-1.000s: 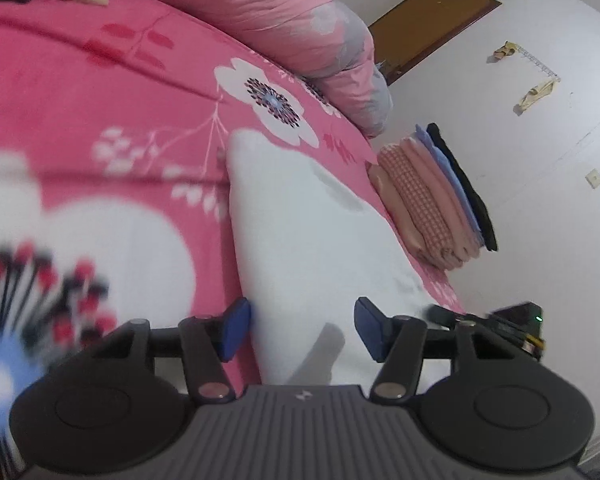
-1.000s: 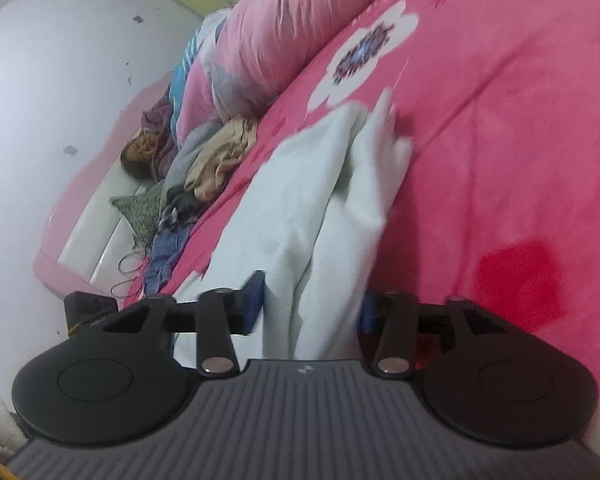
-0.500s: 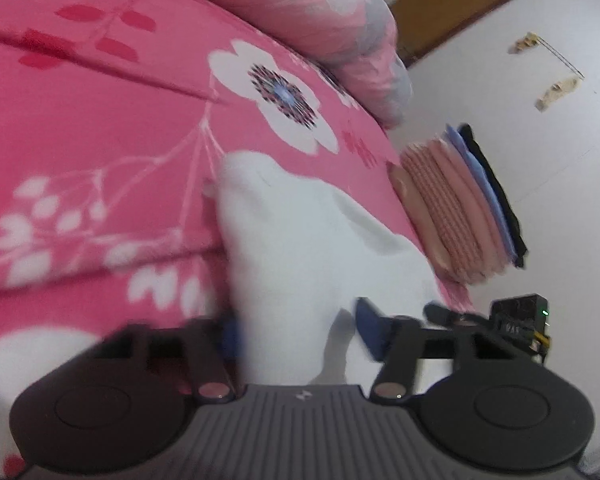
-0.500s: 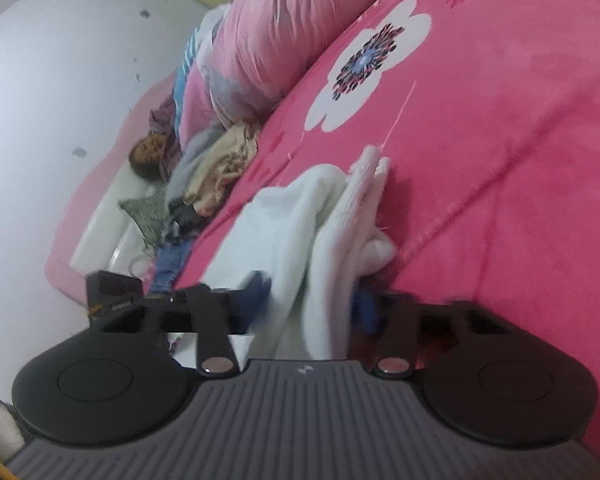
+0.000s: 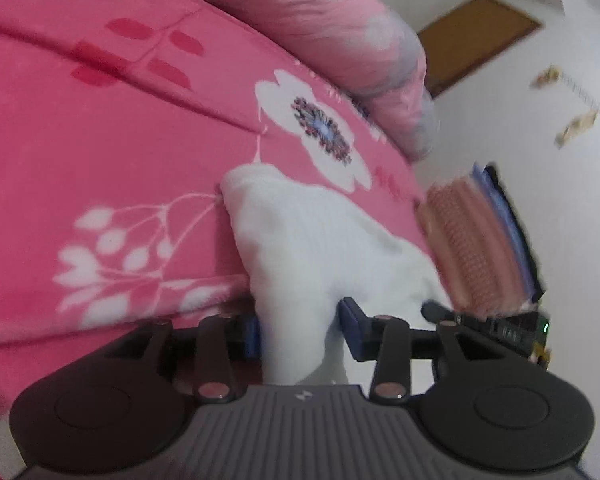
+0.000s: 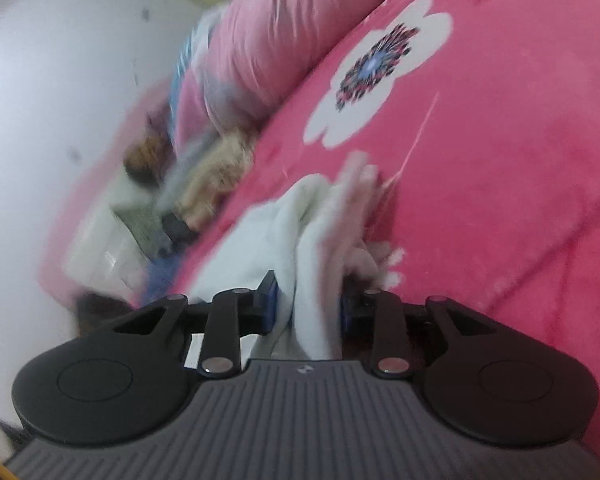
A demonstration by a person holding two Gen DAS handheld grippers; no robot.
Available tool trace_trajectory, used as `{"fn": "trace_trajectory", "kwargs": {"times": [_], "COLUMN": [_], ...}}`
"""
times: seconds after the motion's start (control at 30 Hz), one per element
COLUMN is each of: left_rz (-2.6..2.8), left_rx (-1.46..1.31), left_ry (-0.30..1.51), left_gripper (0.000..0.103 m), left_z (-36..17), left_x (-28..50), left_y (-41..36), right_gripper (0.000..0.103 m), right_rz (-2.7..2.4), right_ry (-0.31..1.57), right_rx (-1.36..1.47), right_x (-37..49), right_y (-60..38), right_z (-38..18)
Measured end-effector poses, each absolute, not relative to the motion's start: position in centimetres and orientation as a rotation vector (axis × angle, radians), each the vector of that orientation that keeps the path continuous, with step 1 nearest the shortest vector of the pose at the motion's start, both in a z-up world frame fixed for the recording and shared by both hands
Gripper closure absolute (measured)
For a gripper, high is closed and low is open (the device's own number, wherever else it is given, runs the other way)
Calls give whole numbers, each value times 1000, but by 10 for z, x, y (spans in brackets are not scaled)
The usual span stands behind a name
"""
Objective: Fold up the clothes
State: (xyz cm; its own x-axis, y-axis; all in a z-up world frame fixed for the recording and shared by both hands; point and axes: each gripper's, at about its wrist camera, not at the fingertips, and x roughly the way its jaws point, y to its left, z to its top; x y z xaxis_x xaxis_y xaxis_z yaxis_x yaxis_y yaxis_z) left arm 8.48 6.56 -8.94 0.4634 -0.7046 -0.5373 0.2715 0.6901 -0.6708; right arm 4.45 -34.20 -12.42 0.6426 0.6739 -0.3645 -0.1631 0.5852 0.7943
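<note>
A white fleece garment [image 5: 308,240] lies bunched on the pink flowered bedspread [image 5: 100,140]. In the left wrist view my left gripper [image 5: 300,330] has its blue pads pressed on a fold of that cloth, which fills the gap between them. The right wrist view shows the same white garment [image 6: 300,232] gathered into thick folds, and my right gripper [image 6: 306,306] is shut on one bunch of it. Both views are blurred by motion.
A stack of folded clothes [image 5: 480,240], pink checks with blue and black layers, sits at the bed's far right edge. A rolled pink quilt [image 5: 320,20] lies along the back. Unfolded clothes [image 6: 212,176] are heaped by the headboard. A brown door [image 5: 476,36] stands in the white wall.
Both grippers closed from open onto the white garment. The cloth has been drawn together into a tighter bunch and pulled toward the grippers.
</note>
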Motion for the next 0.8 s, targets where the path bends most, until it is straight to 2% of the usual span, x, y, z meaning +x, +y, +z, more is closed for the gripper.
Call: {"fn": "trace_trajectory", "kwargs": {"times": [0.03,0.07,0.2,0.53,0.73,0.8], "left_rz": [-626,-614,-556,-664,-776,-791], "left_rx": [-540,-535,-471,-138,33,60], "left_ry": [891,880,808,705,691,697], "left_gripper": [45,41,34,33,33,33], "left_z": [-86,-83,-61,-21,-13,-17], "left_x": [83,80,67,20,-7,-11], "left_y": [67,68,67,-24,-86,-99], "right_gripper": [73,69,68,68,72,78], "right_rz": [506,471,364,288,370,376], "right_ry": [693,667,549,430,397,383], "right_rx": [777,746,708,503,488,495], "right_x": [33,22,-37,-162,-176,-171], "right_y": [-346,-350,-372,-354,-342,-344], "right_z": [-116,-108,-84,-86,-95,-96]}}
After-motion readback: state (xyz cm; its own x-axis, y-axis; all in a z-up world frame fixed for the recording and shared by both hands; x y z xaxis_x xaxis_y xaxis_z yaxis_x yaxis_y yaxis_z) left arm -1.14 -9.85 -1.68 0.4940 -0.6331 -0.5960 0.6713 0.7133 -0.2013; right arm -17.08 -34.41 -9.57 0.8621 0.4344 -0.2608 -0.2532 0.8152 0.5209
